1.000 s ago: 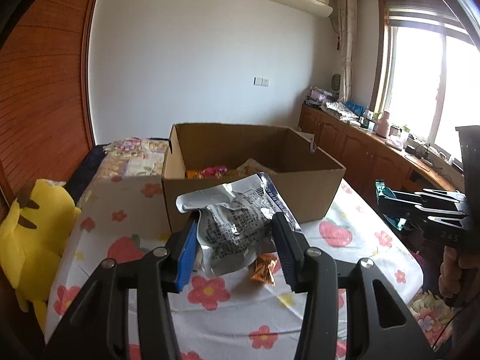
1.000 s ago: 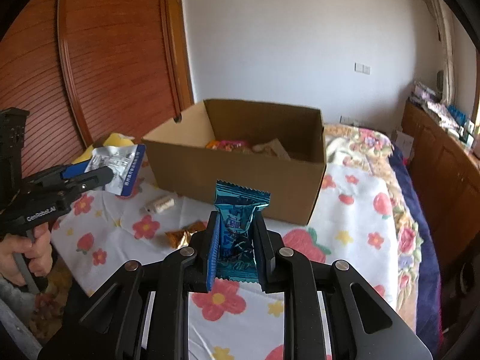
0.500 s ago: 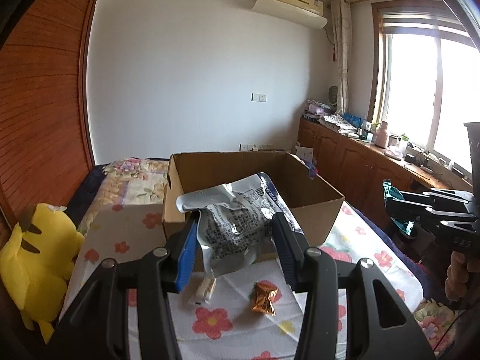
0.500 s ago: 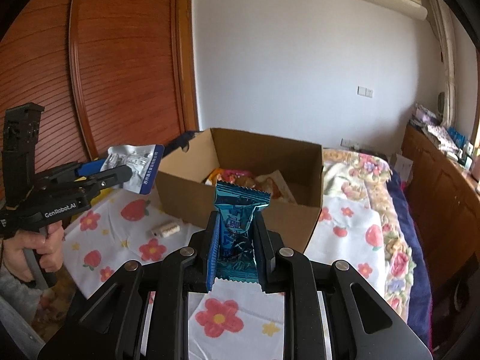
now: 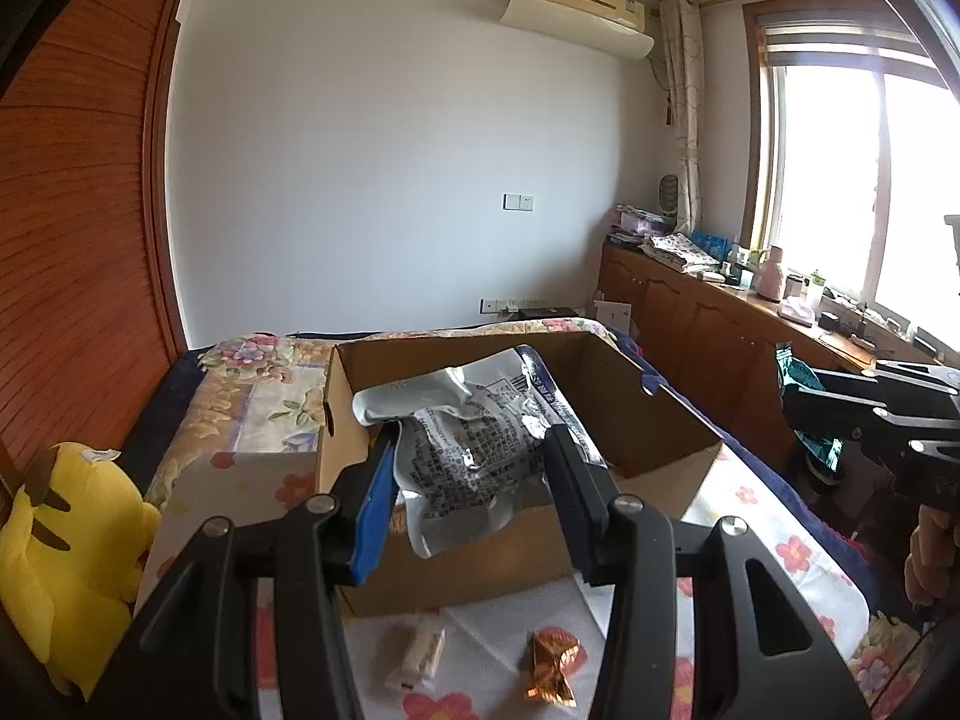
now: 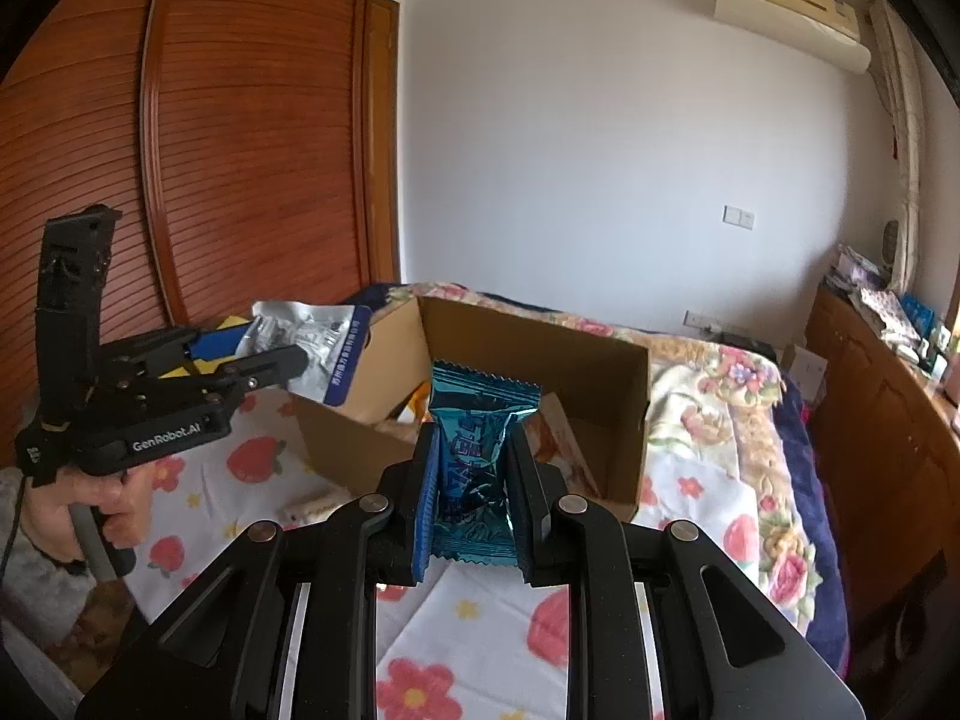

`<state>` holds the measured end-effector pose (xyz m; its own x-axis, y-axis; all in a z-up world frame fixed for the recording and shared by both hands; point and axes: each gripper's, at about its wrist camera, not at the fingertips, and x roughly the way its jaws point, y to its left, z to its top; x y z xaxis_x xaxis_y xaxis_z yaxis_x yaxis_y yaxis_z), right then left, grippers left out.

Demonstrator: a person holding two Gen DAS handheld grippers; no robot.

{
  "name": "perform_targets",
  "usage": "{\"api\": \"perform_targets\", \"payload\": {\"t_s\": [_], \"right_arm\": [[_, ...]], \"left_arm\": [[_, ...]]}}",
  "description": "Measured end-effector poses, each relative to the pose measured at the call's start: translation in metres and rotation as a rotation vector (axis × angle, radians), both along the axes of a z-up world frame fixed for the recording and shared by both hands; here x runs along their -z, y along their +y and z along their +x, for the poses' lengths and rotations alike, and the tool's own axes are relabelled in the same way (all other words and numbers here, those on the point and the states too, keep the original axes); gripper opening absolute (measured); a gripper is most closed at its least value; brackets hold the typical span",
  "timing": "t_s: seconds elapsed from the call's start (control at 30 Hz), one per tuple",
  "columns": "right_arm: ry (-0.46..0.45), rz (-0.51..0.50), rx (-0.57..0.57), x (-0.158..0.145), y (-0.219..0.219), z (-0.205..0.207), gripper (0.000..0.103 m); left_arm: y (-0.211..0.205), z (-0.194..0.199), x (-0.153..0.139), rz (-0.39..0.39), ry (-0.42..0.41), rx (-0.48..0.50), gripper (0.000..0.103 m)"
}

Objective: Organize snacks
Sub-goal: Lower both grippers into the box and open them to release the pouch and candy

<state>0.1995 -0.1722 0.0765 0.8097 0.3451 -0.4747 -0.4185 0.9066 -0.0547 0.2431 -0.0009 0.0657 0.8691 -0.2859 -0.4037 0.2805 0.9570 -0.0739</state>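
1. Two grippers in view, both loaded. The left gripper (image 5: 474, 468) is clamped on a crumpled silver snack pouch (image 5: 468, 420), held up over the near wall of the cardboard box (image 5: 660, 462).
2. The right gripper (image 6: 471, 480) is closed tight on a teal foil snack packet (image 6: 477, 450), held upright in front of the same box.
3. The box stands open on a bed covered with a floral cloth (image 6: 480, 648); snacks lie inside it.
4. On the cloth just before the box: a small white wrapped bar (image 5: 423, 651) and a gold foil candy (image 5: 549, 663), near each other but apart.
5. A yellow plush toy (image 5: 66, 546) sits at the bed's left edge.
6. Room: wooden slatted wardrobe (image 6: 240, 138), white wall, air conditioner (image 5: 579, 18), bright window (image 5: 864, 180) above a cluttered wooden cabinet (image 5: 690, 312).
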Motion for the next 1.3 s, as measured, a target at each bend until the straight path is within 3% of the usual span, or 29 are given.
{"api": "perform_targets", "payload": {"t_s": [0.23,0.43,0.93,1.1,1.3], "right_arm": [[0.007,-0.020,-0.008,0.006,0.006,0.031,0.019],[0.057,-0.017,-0.005,0.027,0.006,0.064,0.019],[0.127,-0.023,0.039,0.053,0.012,0.114,0.019],[0.176,-0.003,0.050,0.066,0.012,0.128,0.019],[0.224,0.022,0.057,0.078,0.012,0.136,0.021]], "left_arm": [[-0.001,0.042,0.012,0.006,0.008,-0.011,0.047],[0.001,0.072,0.035,-0.014,0.076,-0.034,0.047],[-0.012,0.094,0.054,0.021,0.120,-0.039,0.048],[-0.017,0.102,0.059,0.034,0.142,-0.048,0.055],[-0.014,0.093,0.057,0.035,0.130,-0.052,0.057]]}}
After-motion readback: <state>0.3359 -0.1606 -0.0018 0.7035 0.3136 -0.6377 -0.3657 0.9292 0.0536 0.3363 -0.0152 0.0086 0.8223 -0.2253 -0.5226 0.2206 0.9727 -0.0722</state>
